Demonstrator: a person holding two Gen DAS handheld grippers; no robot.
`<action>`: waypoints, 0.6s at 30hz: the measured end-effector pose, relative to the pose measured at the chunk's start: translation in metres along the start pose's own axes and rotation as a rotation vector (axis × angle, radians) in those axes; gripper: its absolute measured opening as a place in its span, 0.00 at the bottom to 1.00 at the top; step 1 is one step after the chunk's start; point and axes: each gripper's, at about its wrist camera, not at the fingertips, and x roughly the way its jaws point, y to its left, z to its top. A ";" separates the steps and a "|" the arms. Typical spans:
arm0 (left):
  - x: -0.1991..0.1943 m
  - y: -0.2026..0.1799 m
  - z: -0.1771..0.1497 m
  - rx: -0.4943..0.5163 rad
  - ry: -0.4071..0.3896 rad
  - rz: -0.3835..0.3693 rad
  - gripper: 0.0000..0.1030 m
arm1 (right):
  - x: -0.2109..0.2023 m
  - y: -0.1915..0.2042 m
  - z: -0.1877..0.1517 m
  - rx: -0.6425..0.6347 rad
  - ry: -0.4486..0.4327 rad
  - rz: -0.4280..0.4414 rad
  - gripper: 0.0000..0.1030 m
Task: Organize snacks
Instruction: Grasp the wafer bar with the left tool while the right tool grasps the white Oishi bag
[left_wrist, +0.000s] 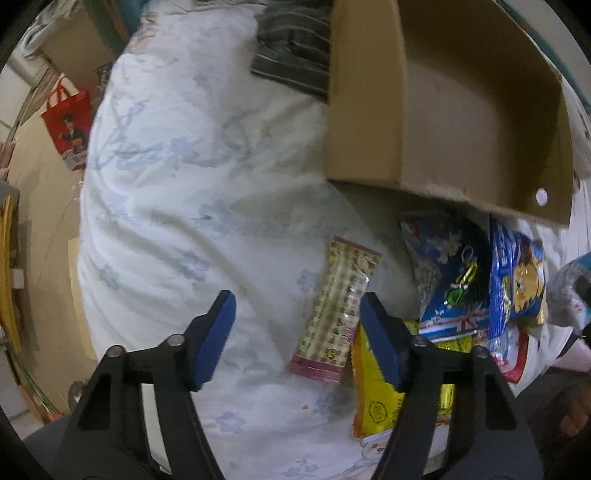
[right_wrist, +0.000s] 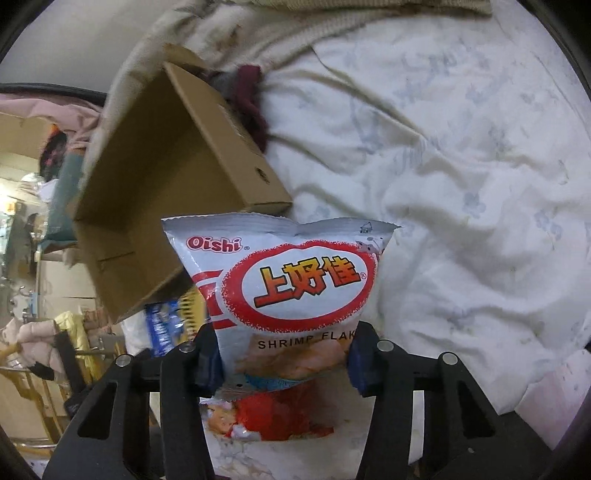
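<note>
In the left wrist view my left gripper (left_wrist: 297, 317) is open and empty above the white bedding. A checked cream snack bar (left_wrist: 334, 310) lies just inside its right finger. A yellow packet (left_wrist: 373, 391) and blue snack bags (left_wrist: 454, 280) lie to the right, under the edge of an empty cardboard box (left_wrist: 461, 110). In the right wrist view my right gripper (right_wrist: 284, 354) is shut on a white and red Oishi shrimp flakes bag (right_wrist: 291, 284) and holds it upright. The same box (right_wrist: 166, 192) stands behind it at the left.
A rumpled white quilt (right_wrist: 461, 184) covers the bed. A dark striped cloth (left_wrist: 291, 48) lies beside the box. A red paper bag (left_wrist: 68, 122) and cardboard stand at the far left. A blue snack bag (right_wrist: 166, 325) lies below the box.
</note>
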 end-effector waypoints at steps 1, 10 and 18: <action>0.002 -0.002 0.001 0.008 0.003 0.001 0.63 | 0.001 0.000 -0.001 -0.001 -0.005 0.014 0.52; 0.032 -0.032 0.005 0.101 0.031 0.027 0.49 | 0.002 0.010 -0.004 -0.010 -0.041 0.043 0.52; 0.031 -0.028 -0.003 0.087 0.008 0.051 0.23 | -0.005 0.023 -0.008 -0.055 -0.067 0.055 0.52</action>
